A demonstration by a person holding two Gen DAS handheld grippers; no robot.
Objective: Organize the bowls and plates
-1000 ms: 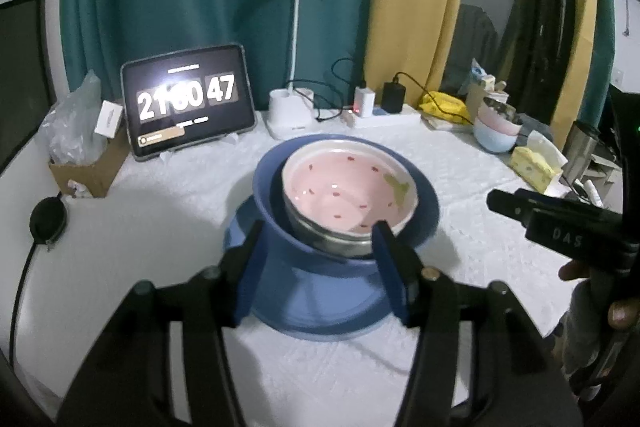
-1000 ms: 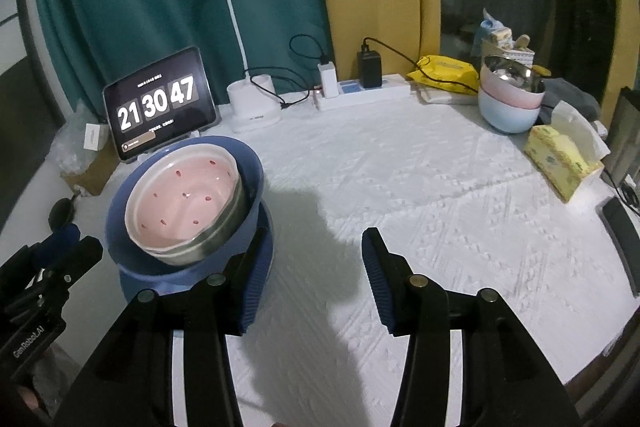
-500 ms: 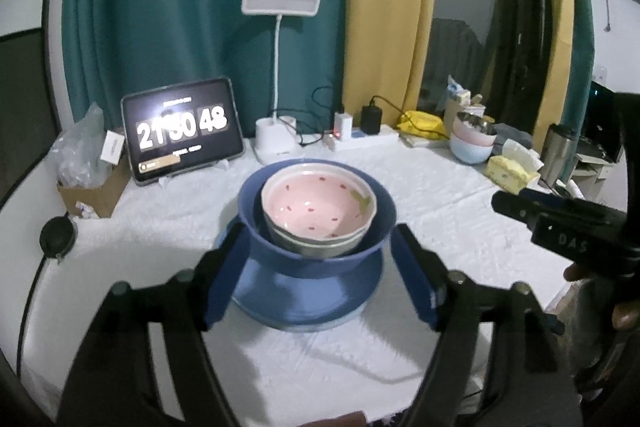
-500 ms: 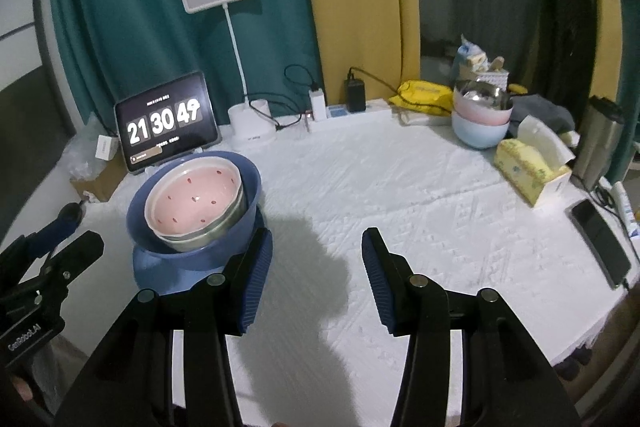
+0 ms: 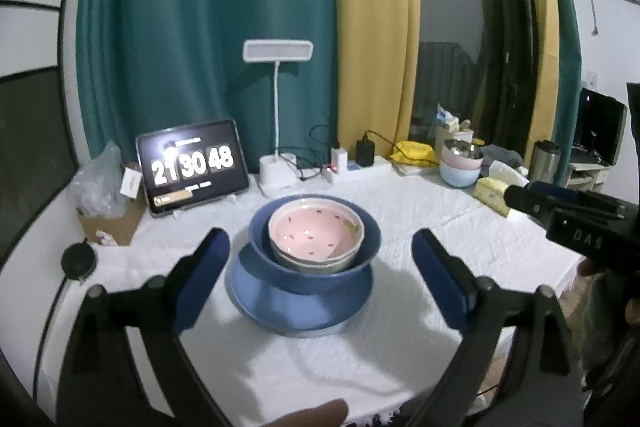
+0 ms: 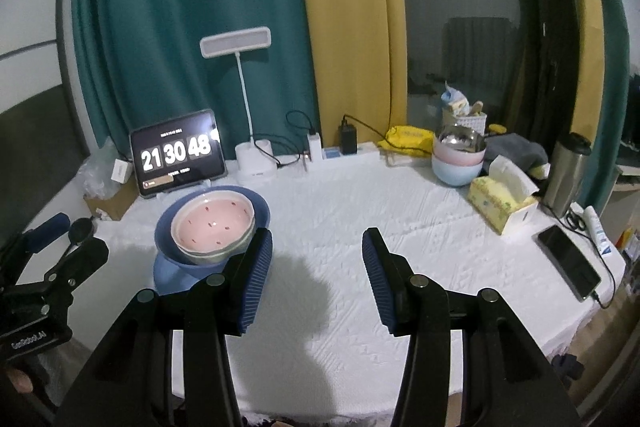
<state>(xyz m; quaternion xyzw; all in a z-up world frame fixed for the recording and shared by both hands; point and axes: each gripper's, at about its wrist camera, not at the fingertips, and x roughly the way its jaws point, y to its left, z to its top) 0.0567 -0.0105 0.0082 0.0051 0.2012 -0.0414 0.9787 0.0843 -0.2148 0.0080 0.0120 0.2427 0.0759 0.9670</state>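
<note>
A pink speckled bowl (image 5: 316, 235) sits nested in a metal bowl, inside a dark blue bowl (image 5: 320, 273), all on a blue plate (image 5: 296, 311) on the white tablecloth. The stack also shows in the right wrist view (image 6: 212, 227). My left gripper (image 5: 320, 267) is open and empty, held back from the stack with its fingers wide on either side. My right gripper (image 6: 316, 267) is open and empty over bare cloth to the right of the stack.
A clock tablet (image 5: 192, 167), desk lamp (image 5: 276, 171) and power strip (image 6: 344, 153) line the back edge. A second stack of bowls (image 6: 458, 157), tissue box (image 6: 502, 205), steel flask (image 6: 566, 173) and phone (image 6: 568, 263) sit at the right. A cardboard box (image 5: 112, 223) stands at the left.
My left gripper has opened wide and pulled back and up from the bowl stack. My right gripper has also drawn back and higher. The stack has stayed put.
</note>
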